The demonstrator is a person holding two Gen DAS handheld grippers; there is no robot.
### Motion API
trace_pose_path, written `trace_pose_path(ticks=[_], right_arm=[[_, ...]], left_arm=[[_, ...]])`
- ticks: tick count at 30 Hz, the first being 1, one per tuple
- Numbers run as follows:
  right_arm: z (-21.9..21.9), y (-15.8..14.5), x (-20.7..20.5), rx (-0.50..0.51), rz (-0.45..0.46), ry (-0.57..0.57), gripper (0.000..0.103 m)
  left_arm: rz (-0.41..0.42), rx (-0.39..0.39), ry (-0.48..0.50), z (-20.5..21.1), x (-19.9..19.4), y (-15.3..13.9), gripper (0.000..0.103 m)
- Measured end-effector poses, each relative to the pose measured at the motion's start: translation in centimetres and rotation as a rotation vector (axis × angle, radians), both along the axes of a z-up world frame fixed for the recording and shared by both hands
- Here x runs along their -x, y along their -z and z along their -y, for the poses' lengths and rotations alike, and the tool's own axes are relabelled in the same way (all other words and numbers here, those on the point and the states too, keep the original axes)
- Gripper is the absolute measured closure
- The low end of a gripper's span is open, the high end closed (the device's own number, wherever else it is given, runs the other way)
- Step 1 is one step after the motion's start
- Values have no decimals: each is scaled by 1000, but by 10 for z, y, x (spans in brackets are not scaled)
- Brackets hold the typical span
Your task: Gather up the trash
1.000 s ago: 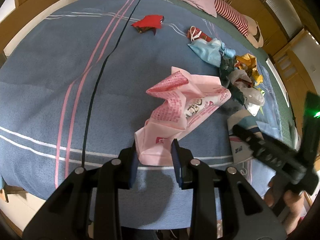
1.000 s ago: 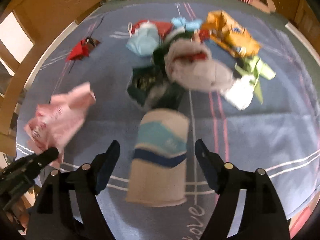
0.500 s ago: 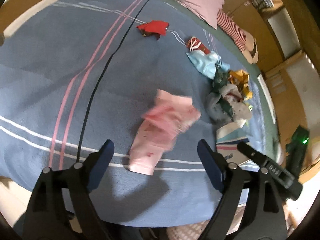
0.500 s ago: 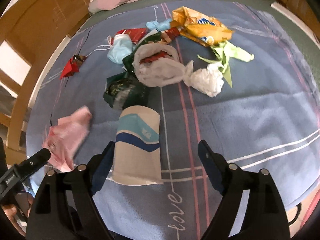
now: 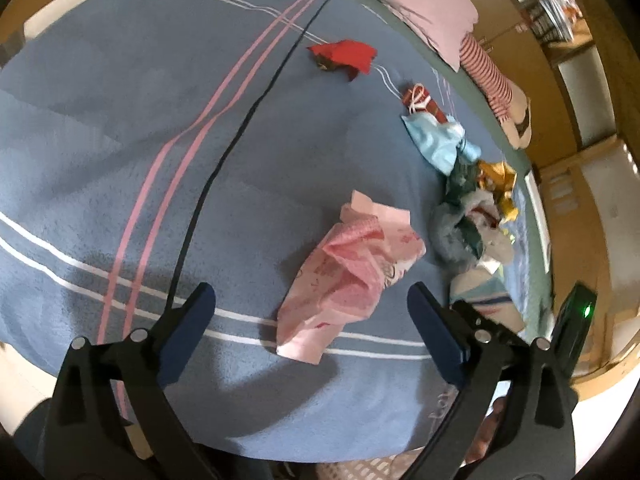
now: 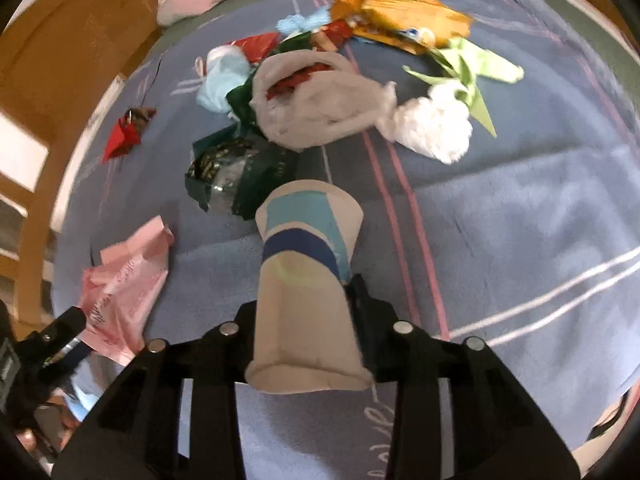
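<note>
Your left gripper (image 5: 310, 320) hangs over the blue striped blanket (image 5: 120, 140) on the bed with its fingers (image 5: 188, 332) spread wide and opening further — nothing is between them. One crumpled pink wrapper (image 5: 348, 272) lies loose on the blanket just ahead of them, near the bed's near edge.

Your right gripper (image 6: 304, 320) has one paper cup (image 6: 304, 280) between its fingers, which are closing; they press on its sides near the base, and the cup's mouth points away toward the pile. Whether anything is inside the cup cannot be seen.

Beyond the cup, toward the middle of the bed, the litter sits bunched together: one dark green foil wrapper (image 6: 236, 172) just past the cup's mouth, one grey-white plastic bag (image 6: 320, 108) with something red showing in its open end, one white crumpled wad (image 6: 434, 128) touching the bag's knotted tail, one light green scrap (image 6: 472, 68), one orange snack bag (image 6: 396, 20), one pale blue face mask (image 6: 220, 80) and one red packet (image 6: 256, 46) behind it.

One more red wrapper (image 6: 124, 136) lies well apart — alone toward the bed's left edge. A pink pillow (image 5: 416, 4) rests at the far end.
</note>
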State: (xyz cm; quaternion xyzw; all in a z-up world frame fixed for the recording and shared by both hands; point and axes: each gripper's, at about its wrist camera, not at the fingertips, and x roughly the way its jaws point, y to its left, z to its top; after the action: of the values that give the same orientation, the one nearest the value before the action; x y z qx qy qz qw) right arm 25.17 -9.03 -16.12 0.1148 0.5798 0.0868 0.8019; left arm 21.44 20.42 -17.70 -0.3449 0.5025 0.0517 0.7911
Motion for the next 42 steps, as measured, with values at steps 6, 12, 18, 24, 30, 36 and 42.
trace_pose_path(ticks=[6, 12, 18, 24, 30, 36, 42], right_arm=[[42, -15, 3, -22, 30, 79, 18], [52, -37, 2, 117, 92, 75, 15], [32, -16, -12, 199, 22, -72, 11], [39, 15, -24, 113, -79, -19, 11], [36, 14, -26, 111, -66, -14, 11], [39, 14, -19, 106, -31, -7, 22], [24, 9, -7, 165, -2, -44, 29]], left_arm=[[-5, 3, 7, 3, -2, 1, 6], [-2, -9, 46, 12, -5, 1, 6], [-3, -27, 81, 18, -6, 0, 6], [-19, -122, 178, 40, -14, 3, 6], [-4, -417, 276, 63, -37, 4, 7], [-47, -420, 329, 67, -44, 17, 42], [-34, -410, 303, 62, -43, 13, 69]])
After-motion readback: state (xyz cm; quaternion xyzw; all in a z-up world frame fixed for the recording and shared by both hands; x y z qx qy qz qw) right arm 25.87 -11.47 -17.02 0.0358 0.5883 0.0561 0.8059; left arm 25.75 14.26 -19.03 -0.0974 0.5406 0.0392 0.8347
